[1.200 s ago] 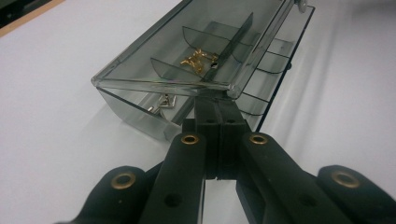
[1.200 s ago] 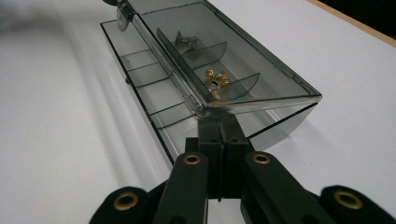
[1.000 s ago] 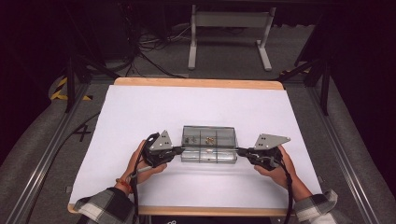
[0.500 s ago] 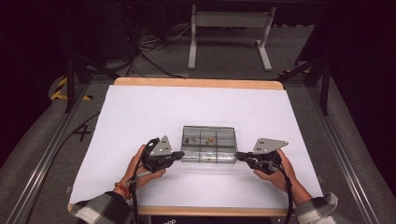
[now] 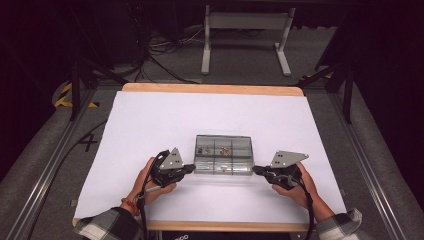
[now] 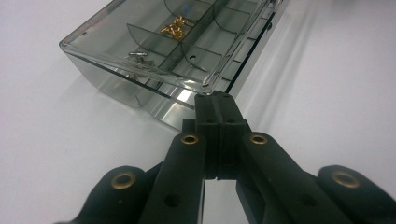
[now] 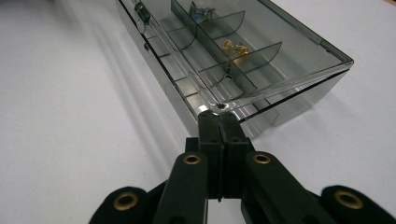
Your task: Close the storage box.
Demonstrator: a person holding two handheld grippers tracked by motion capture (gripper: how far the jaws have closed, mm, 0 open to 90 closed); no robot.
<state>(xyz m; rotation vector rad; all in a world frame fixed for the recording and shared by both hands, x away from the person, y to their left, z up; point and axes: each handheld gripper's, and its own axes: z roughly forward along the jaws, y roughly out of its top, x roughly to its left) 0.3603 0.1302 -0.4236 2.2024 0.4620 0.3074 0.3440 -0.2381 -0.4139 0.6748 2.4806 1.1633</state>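
Note:
A smoky clear compartment box (image 5: 223,155) lies on the white table near its front middle. Its lid sits over the base, with a thin gap showing at the corner in the right gripper view. Gold parts (image 6: 176,28) (image 7: 235,46) fill one cell and silver parts (image 6: 138,55) (image 7: 201,11) another. My left gripper (image 5: 192,168) (image 6: 217,98) is shut, its tip against the box's (image 6: 163,46) near left lid corner. On the other side, my right gripper (image 5: 255,170) (image 7: 218,116) is shut too, touching the near right lid corner of the box (image 7: 261,70).
The white table sheet (image 5: 150,120) stretches wide behind and beside the box. A wooden edge (image 5: 210,89) runs along the far side. Metal rails (image 5: 45,165) flank the table, and a stand (image 5: 245,30) rises from the floor beyond it.
The lid that lay folded open in front of the box has swung up and over onto the base. Both gripper tips stayed at its corners and the hands drew slightly nearer.

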